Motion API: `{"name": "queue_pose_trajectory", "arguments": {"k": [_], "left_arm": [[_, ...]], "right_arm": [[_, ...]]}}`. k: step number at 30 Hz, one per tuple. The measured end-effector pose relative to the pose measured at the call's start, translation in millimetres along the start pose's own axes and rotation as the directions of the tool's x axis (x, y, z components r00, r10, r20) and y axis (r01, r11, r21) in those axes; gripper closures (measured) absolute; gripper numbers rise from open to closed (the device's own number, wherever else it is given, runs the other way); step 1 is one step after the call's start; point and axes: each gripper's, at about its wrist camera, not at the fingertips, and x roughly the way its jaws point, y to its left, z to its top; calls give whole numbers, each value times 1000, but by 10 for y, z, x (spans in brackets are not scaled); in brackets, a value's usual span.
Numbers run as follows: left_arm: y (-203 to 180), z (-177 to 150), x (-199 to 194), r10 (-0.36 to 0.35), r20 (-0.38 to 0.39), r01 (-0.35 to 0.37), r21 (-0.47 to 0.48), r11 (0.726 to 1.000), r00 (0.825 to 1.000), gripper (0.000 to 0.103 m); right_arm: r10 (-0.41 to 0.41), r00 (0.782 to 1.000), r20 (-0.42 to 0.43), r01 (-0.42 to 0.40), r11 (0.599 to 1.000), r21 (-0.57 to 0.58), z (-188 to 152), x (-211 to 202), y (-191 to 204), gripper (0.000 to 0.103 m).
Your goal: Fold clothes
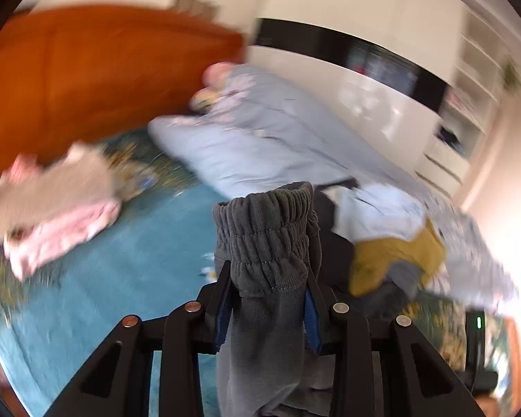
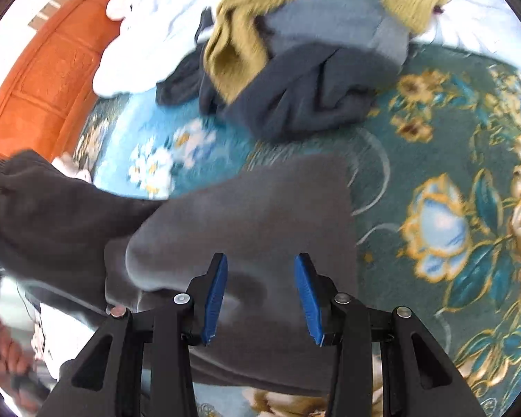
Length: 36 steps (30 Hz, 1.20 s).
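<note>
1. Left wrist view: the left tool (image 1: 269, 290) is seen clamped on the elastic cuff of a dark grey garment (image 1: 267, 243), the gathered cuff standing up above the blue pads (image 1: 312, 316) and the rest of the cloth hanging down between the black fingers.
2. Beyond it a blurred bed is shown, covered by a teal floral blanket (image 1: 128, 271), with an orange headboard (image 1: 87, 76) behind.
3. A pink and beige bundle (image 1: 52, 215) is seen at the left, a pale blue duvet (image 1: 260, 146) in the middle, and a mustard sweater (image 1: 396, 260) at the right.
4. Right wrist view: the right tool (image 2: 260, 293) is held with its blue pads apart, nothing being pinched between them.
5. Under and ahead of it, the same dark grey garment (image 2: 260, 208) is spread over the blanket and stretched away to the left edge.
6. Further back, the mustard sweater (image 2: 295, 10) is piled on grey and dark clothes (image 2: 312, 93), beside white cloth (image 2: 149, 34).
</note>
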Motion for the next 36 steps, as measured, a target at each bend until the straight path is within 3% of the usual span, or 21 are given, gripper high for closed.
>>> {"name": "queue_pose_trajectory", "arguments": {"k": [4, 8, 12, 15, 19, 22, 25, 28, 31, 33, 34, 36], "left_arm": [[-747, -305, 275, 10, -99, 10, 195, 981, 995, 66], [-1299, -743, 386, 37, -184, 31, 351, 936, 982, 66], [-1588, -1098, 417, 98, -256, 28, 450, 892, 962, 66], [-1661, -1177, 398, 128, -260, 9, 466, 885, 957, 62], [-1602, -1141, 442, 123, -305, 18, 422, 907, 944, 57], [-1580, -1077, 409, 72, -325, 55, 366, 929, 943, 30], [-1650, -1059, 356, 51, -335, 77, 359, 930, 941, 30], [-1565, -960, 219, -17, -315, 121, 315, 941, 949, 30], [-1192, -774, 85, -94, -267, 144, 176, 974, 959, 30], [-734, -697, 72, -105, -233, 112, 18, 993, 967, 28], [-490, -700, 121, -70, -241, 57, -59, 997, 968, 28], [-20, -740, 257, 19, -287, -77, -194, 978, 958, 28]], "right_arm": [[-17, 999, 48, 15, 999, 49, 68, -166, -204, 61], [-47, 997, 67, 41, 995, 92, 74, -268, -418, 61], [-54, 996, 65, 45, 990, 137, 13, -293, -577, 61], [-55, 996, 67, 45, 988, 147, -33, -314, -647, 61], [-65, 996, 67, 55, 988, 147, -70, -338, -708, 61], [-70, 995, 69, 59, 987, 149, -72, -359, -741, 61], [-68, 995, 76, 56, 987, 153, -59, -383, -747, 61], [-61, 995, 84, 48, 987, 151, -43, -419, -742, 61], [-23, 995, 94, 9, 990, 139, -16, -482, -705, 61], [26, 995, 98, -38, 991, 130, 5, -521, -665, 61], [66, 993, 96, -78, 990, 122, 16, -536, -623, 61], [142, 986, 88, -150, 984, 98, 34, -551, -518, 61]]}}
